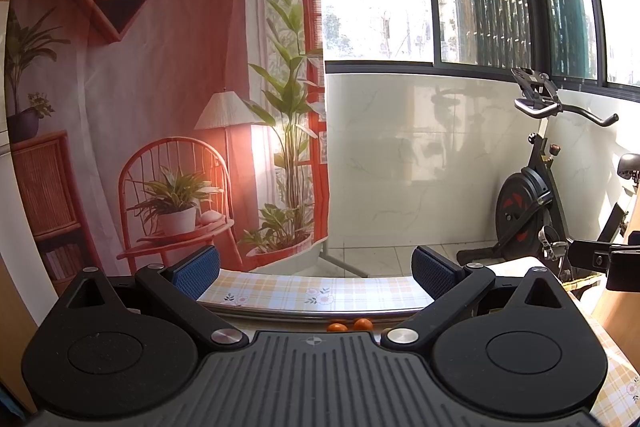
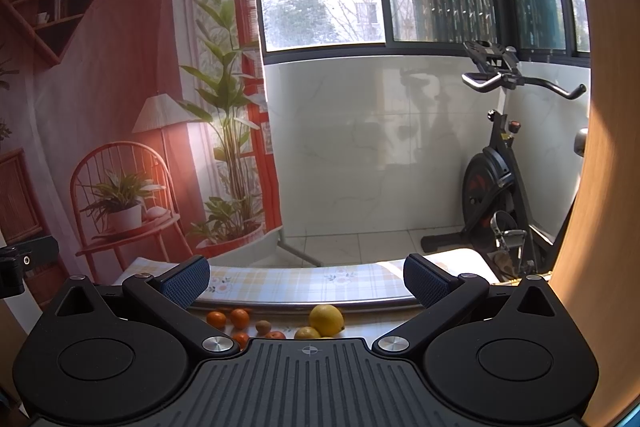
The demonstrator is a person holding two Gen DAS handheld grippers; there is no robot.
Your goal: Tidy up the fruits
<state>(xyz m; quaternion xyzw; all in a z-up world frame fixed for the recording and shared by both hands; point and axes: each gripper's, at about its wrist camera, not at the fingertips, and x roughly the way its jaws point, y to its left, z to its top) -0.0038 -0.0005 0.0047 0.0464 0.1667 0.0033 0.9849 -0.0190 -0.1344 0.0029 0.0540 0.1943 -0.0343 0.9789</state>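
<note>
Two small oranges [image 1: 350, 325] are all the fruit the left wrist view shows, peeping over the near edge of the gripper body, just this side of a metal rim [image 1: 312, 313] that curves across the checked tablecloth [image 1: 304, 287]. The left gripper [image 1: 316, 271] is spread wide and holds nothing, raised and aimed out at the room.

From the right wrist view more fruit lies loose on the cloth: oranges [image 2: 228, 319] to the left, a small brown fruit [image 2: 263, 326] in the middle, a large lemon [image 2: 327, 319] to the right with a smaller yellow one [image 2: 307, 333] beside it. The right gripper [image 2: 306, 281] is likewise wide apart and empty. Whether that rim belongs to a tray cannot be told, and nothing shows inside it. Sorting looks barely begun: every fruit remains ungrouped.
</note>
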